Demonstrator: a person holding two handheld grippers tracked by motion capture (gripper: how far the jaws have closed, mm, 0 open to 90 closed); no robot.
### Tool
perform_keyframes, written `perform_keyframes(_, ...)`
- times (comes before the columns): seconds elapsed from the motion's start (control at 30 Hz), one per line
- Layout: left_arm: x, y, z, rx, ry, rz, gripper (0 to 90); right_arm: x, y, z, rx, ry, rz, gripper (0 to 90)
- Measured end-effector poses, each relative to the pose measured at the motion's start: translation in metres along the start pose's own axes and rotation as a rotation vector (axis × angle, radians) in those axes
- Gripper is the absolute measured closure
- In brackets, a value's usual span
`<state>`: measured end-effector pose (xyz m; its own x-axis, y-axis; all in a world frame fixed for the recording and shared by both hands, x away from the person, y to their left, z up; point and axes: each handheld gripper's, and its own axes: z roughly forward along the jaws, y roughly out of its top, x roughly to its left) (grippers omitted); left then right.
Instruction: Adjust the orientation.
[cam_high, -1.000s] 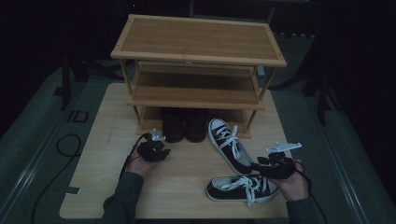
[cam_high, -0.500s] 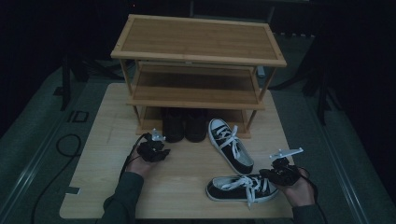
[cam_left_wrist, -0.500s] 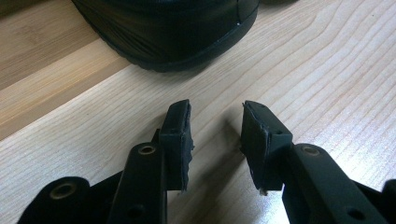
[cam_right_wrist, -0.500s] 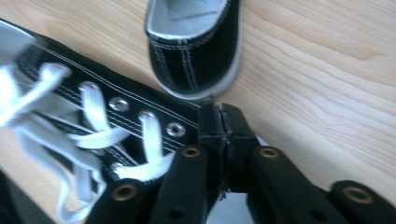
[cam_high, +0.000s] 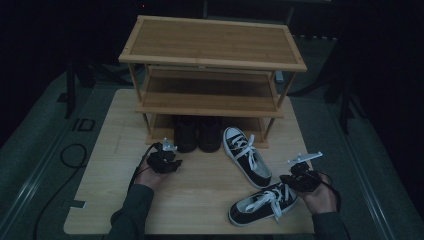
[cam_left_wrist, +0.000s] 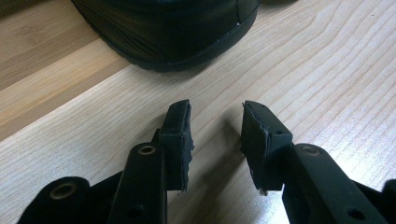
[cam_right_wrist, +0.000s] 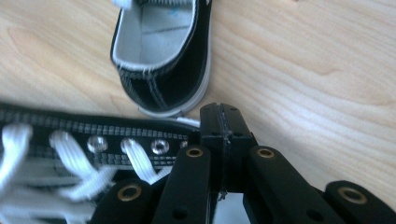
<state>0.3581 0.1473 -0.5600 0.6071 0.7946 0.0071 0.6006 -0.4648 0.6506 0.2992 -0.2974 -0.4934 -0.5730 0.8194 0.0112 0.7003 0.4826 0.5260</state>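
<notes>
A: What is sitting on the wooden table (cam_high: 200, 200) right now?

B: A three-tier bamboo shoe rack (cam_high: 212, 55) is standing at the far side, with a pair of dark boots (cam_high: 198, 134) tucked under its lowest shelf. One black-and-white sneaker (cam_high: 247, 156) is lying just right of the boots, toe pointing near. The second sneaker (cam_high: 262, 204) is lying at the near right, toe pointing left.

A: And the right gripper (cam_high: 299, 179)?

B: It is sitting at that near sneaker's heel end. In the right gripper view its jaws have just been closing and are now pressed together beside the eyelet edge (cam_right_wrist: 140, 140); whether they are pinching any fabric or lace I cannot tell, since the picture is blurred there.

A: The left gripper (cam_high: 165, 162)?

B: It is resting on the table near left of the boots, jaws standing apart with nothing between them, pointing at a boot toe (cam_left_wrist: 173, 32).
</notes>
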Motion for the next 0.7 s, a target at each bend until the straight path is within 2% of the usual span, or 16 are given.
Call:
perform_keyframes(0.23, 0.0, 0.0, 0.0, 0.0, -0.001, 0.0, 63.0, -0.002, 0.014, 0.007, 0.021, -0.058, -0.023, 90.0)
perform_keyframes(0.33, 0.0, 0.0, 0.0, -0.001, -0.002, 0.0, 63.0, -0.004, 0.015, 0.008, 0.016, -0.082, -0.018, 90.0)
perform_keyframes(0.4, 0.0, 0.0, 0.0, -0.001, 0.0, 0.0, 63.0, -0.008, 0.017, 0.008, 0.013, -0.12, -0.004, 90.0)
perform_keyframes(0.5, 0.0, 0.0, 0.0, -0.002, 0.001, 0.0, 63.0, -0.017, 0.023, 0.009, 0.005, -0.119, 0.001, 90.0)
perform_keyframes(0.57, 0.0, 0.0, 0.0, -0.001, 0.001, -0.001, 63.0, -0.021, 0.027, 0.011, 0.005, -0.135, 0.008, 90.0)
perform_keyframes(0.7, 0.0, 0.0, 0.0, 0.0, 0.0, -0.001, 63.0, -0.031, 0.038, 0.014, -0.028, -0.154, 0.031, 90.0)
